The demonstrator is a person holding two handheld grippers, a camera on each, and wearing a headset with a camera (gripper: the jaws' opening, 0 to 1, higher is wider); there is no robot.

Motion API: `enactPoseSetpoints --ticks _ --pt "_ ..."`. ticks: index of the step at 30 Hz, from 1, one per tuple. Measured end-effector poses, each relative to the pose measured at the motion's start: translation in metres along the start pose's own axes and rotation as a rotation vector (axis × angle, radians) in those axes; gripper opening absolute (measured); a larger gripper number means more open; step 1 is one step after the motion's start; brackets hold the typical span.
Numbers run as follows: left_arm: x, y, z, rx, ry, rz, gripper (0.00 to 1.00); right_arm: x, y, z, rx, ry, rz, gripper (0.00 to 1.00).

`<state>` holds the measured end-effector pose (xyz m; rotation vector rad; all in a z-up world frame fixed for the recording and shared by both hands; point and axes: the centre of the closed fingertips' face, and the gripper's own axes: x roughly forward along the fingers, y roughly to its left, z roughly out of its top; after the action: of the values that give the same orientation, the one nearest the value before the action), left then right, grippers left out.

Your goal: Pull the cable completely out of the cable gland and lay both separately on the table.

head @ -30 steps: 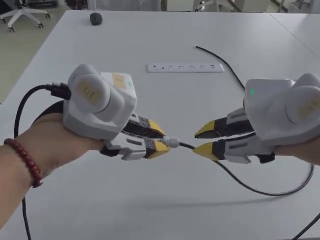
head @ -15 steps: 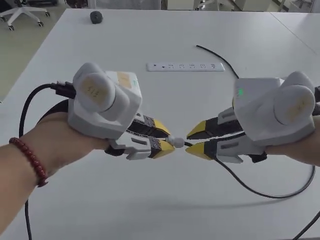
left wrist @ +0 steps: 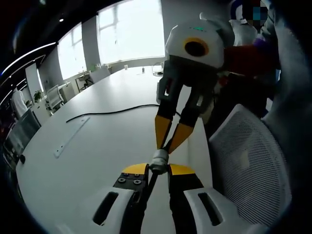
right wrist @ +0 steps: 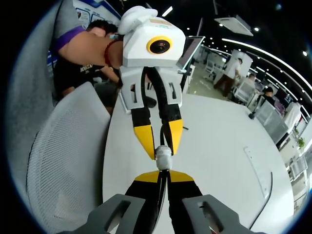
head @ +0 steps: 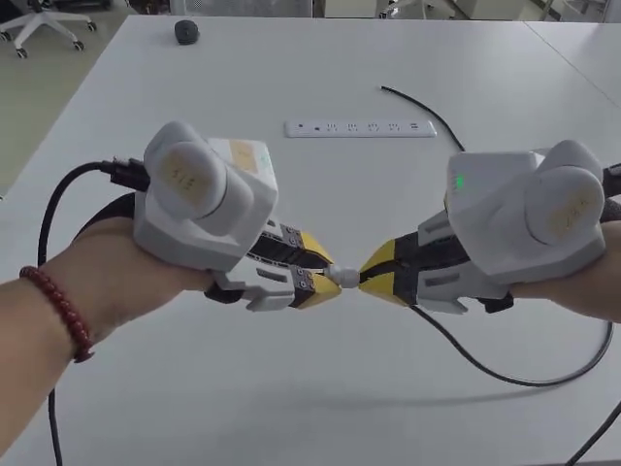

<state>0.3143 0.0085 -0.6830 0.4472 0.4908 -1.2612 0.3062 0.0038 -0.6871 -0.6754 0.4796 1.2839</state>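
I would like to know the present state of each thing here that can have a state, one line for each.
left gripper: shut on cable gland, held above the table.
right gripper: shut on cable, close beside the gland.
cable gland: cable not yet pulled out.
cable: free part trails down onto the table.

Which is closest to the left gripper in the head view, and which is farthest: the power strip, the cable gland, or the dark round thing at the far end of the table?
1. cable gland: right at the tips of the left gripper, held between them.
2. power strip: farther back, in the middle.
3. dark round thing: at the far end, upper left.
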Motion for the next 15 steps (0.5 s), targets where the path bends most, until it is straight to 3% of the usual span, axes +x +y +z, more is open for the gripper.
enactPoseSetpoints --ticks 15 --pt "-0.0041 0.003 -0.0032 -0.001 0.001 0.006 0.16 -0.0036 -0.0021 -0.0092 0.006 0.022 -0.006 0.0"
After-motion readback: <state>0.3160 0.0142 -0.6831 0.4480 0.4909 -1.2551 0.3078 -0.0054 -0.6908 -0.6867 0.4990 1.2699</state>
